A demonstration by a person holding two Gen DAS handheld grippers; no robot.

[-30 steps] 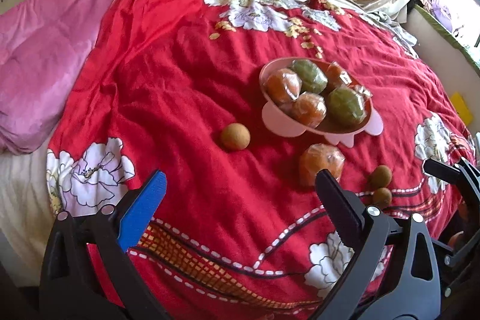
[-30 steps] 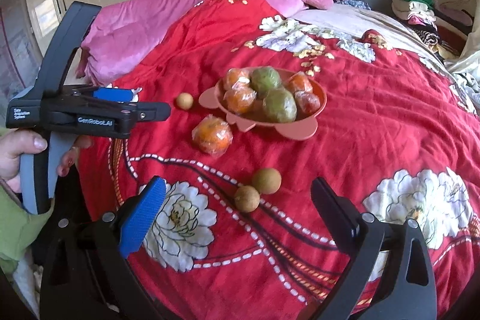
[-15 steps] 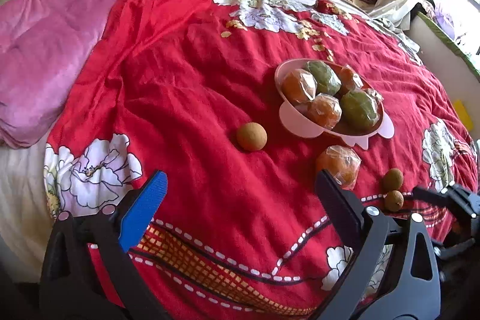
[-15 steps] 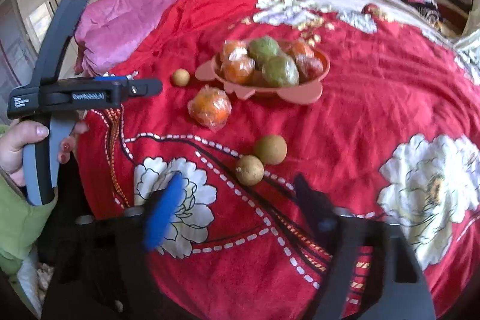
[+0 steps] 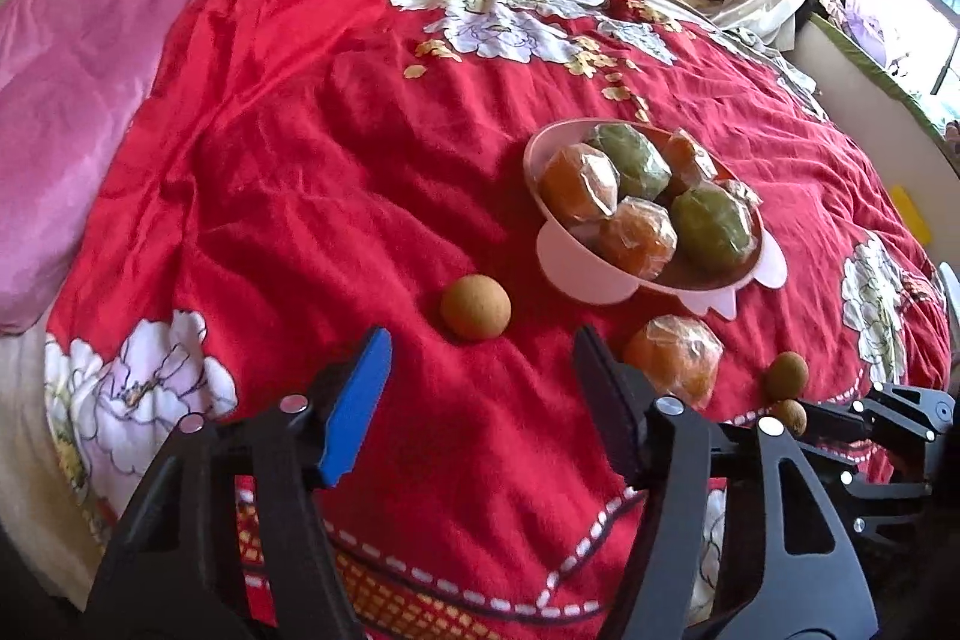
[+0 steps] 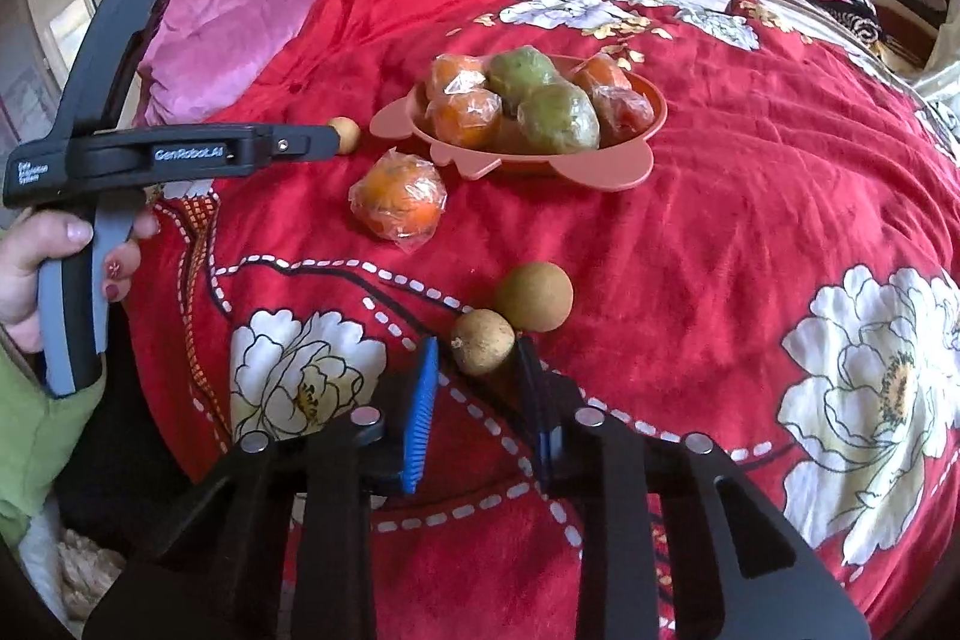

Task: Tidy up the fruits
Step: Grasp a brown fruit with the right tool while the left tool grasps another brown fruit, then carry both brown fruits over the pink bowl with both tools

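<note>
Down on the bed's red floral blanket [image 6: 750, 196], the right gripper [image 6: 477, 370] has just been closing, and its fingers [image 6: 423, 400] now sit on either side of a small brown fruit [image 6: 483, 349]; the right-hand pad touches the fruit's lower edge, while a sliver of blanket seems to show at the blue pad, so whether both pads press is hard to say from this angle. A second brown fruit [image 6: 534, 296] lies touching the first, just beyond it. Farther up the blanket a plastic-wrapped orange [image 6: 399, 202] rests alone, near the front lip of a pink scalloped bowl [image 6: 600, 172] piled with wrapped orange and green fruits [image 6: 558, 118]. The left gripper [image 5: 480, 370] has also been closing; its fingers [image 5: 360, 394] stand apart with nothing but blanket between them, and a lone brown fruit [image 5: 476, 307] lies just beyond their tips. In the right wrist view a person's hand [image 6: 36, 274] grips that left gripper's handle, and a green sleeve [image 6: 36, 430] shows below it. Pink bedding [image 5: 72, 112] runs along the blanket's far left side.
</note>
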